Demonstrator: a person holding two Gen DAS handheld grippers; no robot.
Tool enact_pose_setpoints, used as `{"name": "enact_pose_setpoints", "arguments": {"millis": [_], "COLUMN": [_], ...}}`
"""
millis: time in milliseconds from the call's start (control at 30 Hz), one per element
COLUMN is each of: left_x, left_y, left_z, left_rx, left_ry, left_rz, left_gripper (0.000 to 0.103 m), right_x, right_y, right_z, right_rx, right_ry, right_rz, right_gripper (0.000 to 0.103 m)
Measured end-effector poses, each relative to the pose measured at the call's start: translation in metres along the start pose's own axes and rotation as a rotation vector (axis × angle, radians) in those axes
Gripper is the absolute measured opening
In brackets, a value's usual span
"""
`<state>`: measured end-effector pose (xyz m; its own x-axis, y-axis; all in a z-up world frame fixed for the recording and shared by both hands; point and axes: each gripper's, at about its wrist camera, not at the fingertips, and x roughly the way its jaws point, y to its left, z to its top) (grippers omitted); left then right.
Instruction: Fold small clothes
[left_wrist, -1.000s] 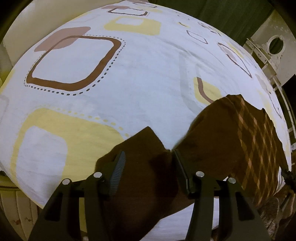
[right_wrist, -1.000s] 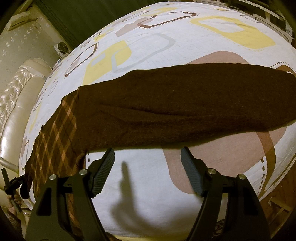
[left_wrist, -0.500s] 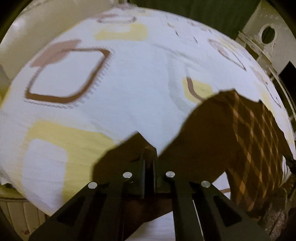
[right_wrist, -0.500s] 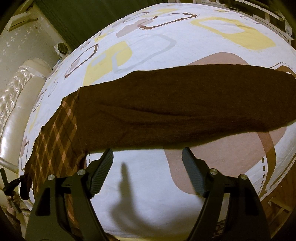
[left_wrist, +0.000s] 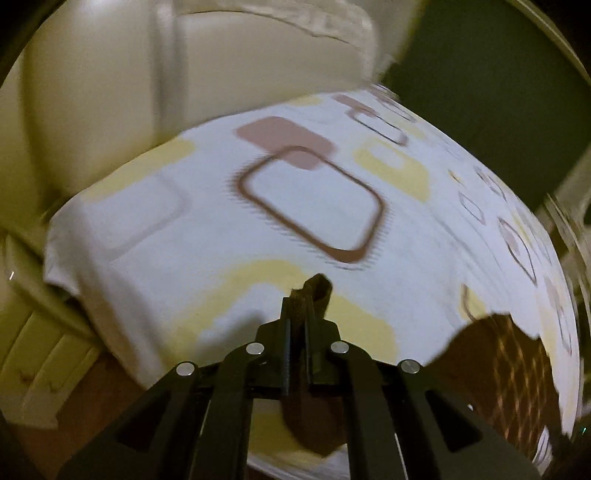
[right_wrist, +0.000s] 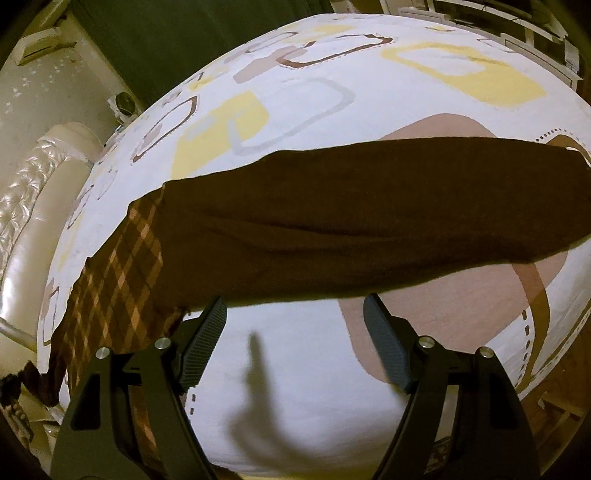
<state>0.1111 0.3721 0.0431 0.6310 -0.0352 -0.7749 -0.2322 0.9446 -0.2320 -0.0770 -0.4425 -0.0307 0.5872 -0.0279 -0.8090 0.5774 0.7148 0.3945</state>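
Note:
A dark brown knit garment (right_wrist: 369, 206) with a plaid checked part (right_wrist: 110, 280) lies stretched across the bed. My left gripper (left_wrist: 300, 306) is shut on a fold of the brown garment (left_wrist: 316, 290); cloth hangs below it, lifted off the sheet. The plaid part also shows at the right of the left wrist view (left_wrist: 517, 376). My right gripper (right_wrist: 295, 314) is open and empty, just above the sheet at the garment's near edge.
The bed sheet (right_wrist: 314, 96) is white with yellow and brown square patterns. A cream padded headboard (left_wrist: 110, 85) stands behind the bed, also seen in the right wrist view (right_wrist: 26, 221). A dark green curtain (left_wrist: 480, 74) hangs at the back. The bed's edge and wooden floor (left_wrist: 92, 387) lie lower left.
My left gripper closed on the brown garment's fold, then lifted and swung left with it. The right gripper has barely moved.

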Motion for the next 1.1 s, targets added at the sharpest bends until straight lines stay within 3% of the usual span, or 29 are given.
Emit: {"name": "enact_pose_setpoints", "arguments": {"millis": [300, 500, 633, 800, 933, 1100], "left_x": [-0.019, -0.030, -0.043, -0.076, -0.099, -0.123], "left_y": [0.076, 0.088, 0.079, 0.029, -0.044, -0.163], "left_z": [-0.023, -0.043, -0.036, -0.007, 0.017, 0.033], "left_rx": [-0.206, -0.267, -0.250, -0.169, -0.060, 0.096], "left_ry": [-0.071, -0.116, -0.143, -0.219, -0.255, -0.265], "left_rz": [0.035, -0.013, -0.025, -0.076, -0.159, -0.306], "left_gripper": [0.005, 0.005, 0.005, 0.005, 0.005, 0.005], "right_x": [0.003, 0.006, 0.008, 0.009, 0.012, 0.013], "right_y": [0.019, 0.034, 0.043, 0.049, 0.053, 0.059], "right_z": [-0.008, -0.016, -0.018, -0.022, -0.026, -0.029], "right_rx": [-0.013, -0.020, -0.036, -0.047, -0.066, -0.091], "right_ry": [0.007, 0.018, 0.025, 0.032, 0.046, 0.063], "right_rz": [0.014, 0.032, 0.038, 0.058, 0.070, 0.094], "right_gripper": [0.077, 0.077, 0.077, 0.077, 0.077, 0.077]}}
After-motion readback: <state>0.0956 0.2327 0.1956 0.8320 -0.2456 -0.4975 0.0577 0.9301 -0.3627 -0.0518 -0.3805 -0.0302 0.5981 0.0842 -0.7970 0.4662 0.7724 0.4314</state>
